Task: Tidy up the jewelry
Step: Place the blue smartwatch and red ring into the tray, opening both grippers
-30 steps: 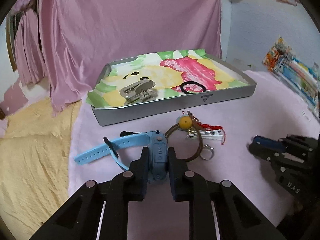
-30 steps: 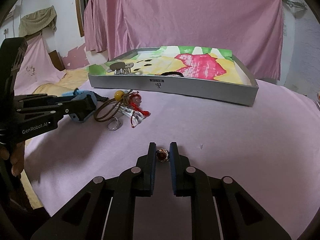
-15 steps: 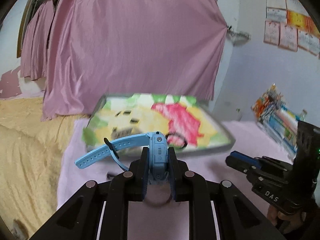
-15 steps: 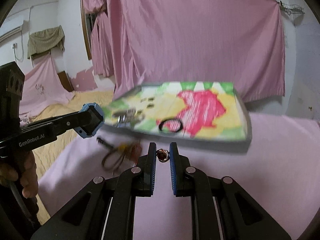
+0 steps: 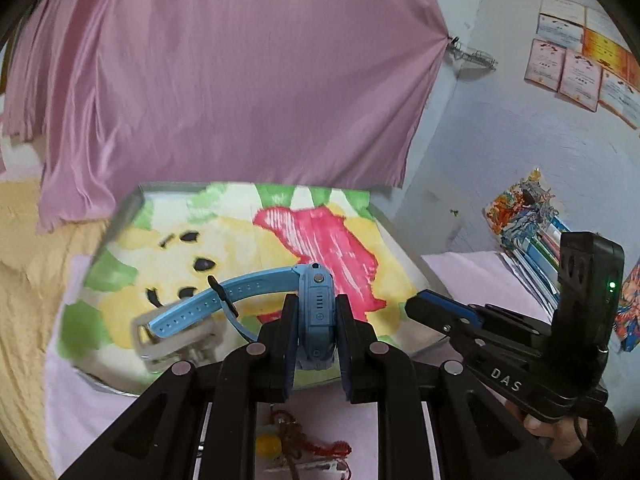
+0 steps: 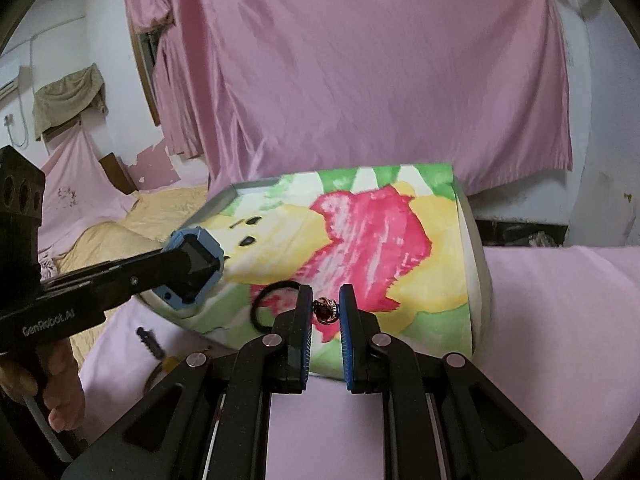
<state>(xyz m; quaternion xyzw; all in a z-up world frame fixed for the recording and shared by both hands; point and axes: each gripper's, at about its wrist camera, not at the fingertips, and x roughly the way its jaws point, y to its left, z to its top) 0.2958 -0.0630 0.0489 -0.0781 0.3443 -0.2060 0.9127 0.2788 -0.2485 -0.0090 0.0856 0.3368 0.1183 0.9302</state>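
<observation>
My left gripper (image 5: 316, 316) is shut on a blue watch (image 5: 316, 300), held in the air above the near edge of the grey tray (image 5: 120, 216); its strap sticks out to the left. It also shows in the right wrist view (image 6: 192, 272). My right gripper (image 6: 325, 310) is shut on a small dark red ring (image 6: 325, 310), held above the tray's near edge (image 6: 476, 272). The tray is lined with a yellow, red and green picture. A grey hair claw (image 5: 176, 340) and a black hair tie (image 6: 272, 304) lie in it.
Loose jewelry with a yellow bead and red cord (image 5: 288, 448) lies on the pink cloth below my left gripper. A pink curtain (image 6: 360, 80) hangs behind the tray. Colourful books (image 5: 532, 232) stand at the right. Yellow bedding (image 5: 24, 280) lies to the left.
Both grippers have risen off the pink cloth with the watch and the ring and moved forward over the tray's near edge.
</observation>
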